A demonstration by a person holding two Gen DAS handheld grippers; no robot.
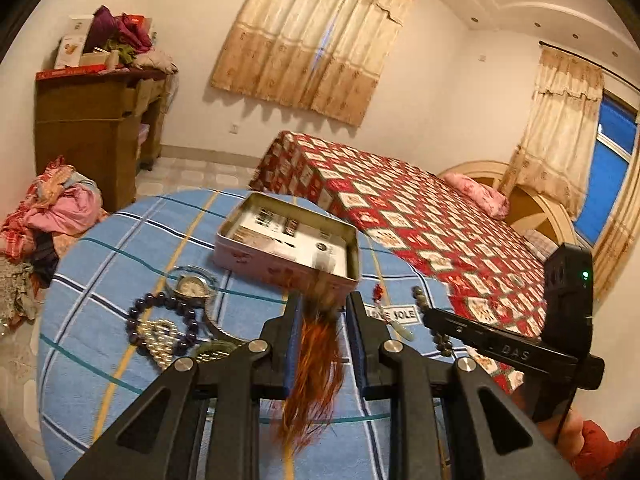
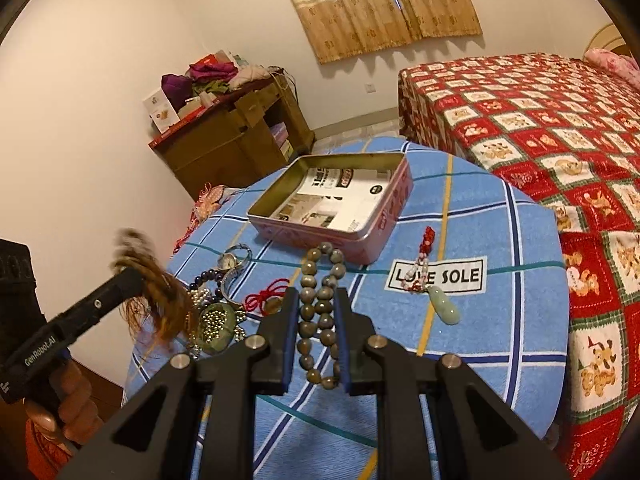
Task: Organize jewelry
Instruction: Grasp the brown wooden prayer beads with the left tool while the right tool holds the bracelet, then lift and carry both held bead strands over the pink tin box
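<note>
A round table (image 2: pixel 500 232) under a blue plaid cloth fills the near ground of a bedroom, with a bed (image 2: pixel 560 120) in a red patchwork cover close along its right and far-right edge, leaving almost no gap there. The table's left rim drops to open floor beside a white wall; farther left stands a brown cabinet (image 2: pixel 224 148) heaped with clothes and boxes, and curtains (image 2: pixel 380 4) hang on the far wall. An open pink tin (image 2: pixel 384 220), lined with printed paper, sits toward the far middle of the cloth. Left of it lie a wristwatch (image 1: pixel 194 286), a dark bead bracelet (image 1: pixel 160 304) and a studded heart-shaped piece (image 1: pixel 160 340), bunched near the left edge. A red-corded jade pendant (image 2: pixel 442 306) lies right of centre across the "LOVE SOLE" label (image 2: pixel 456 276). The left gripper (image 1: pixel 322 312) is clenched on an orange-brown tassel (image 1: pixel 316 368), held up off the cloth with strands hanging blurred, near side of the tin. The right gripper (image 2: pixel 319 300) grips a string of grey-brown beads (image 2: pixel 320 320), its loop dangling between the narrow fingers above the cloth, just near of the tin.
</note>
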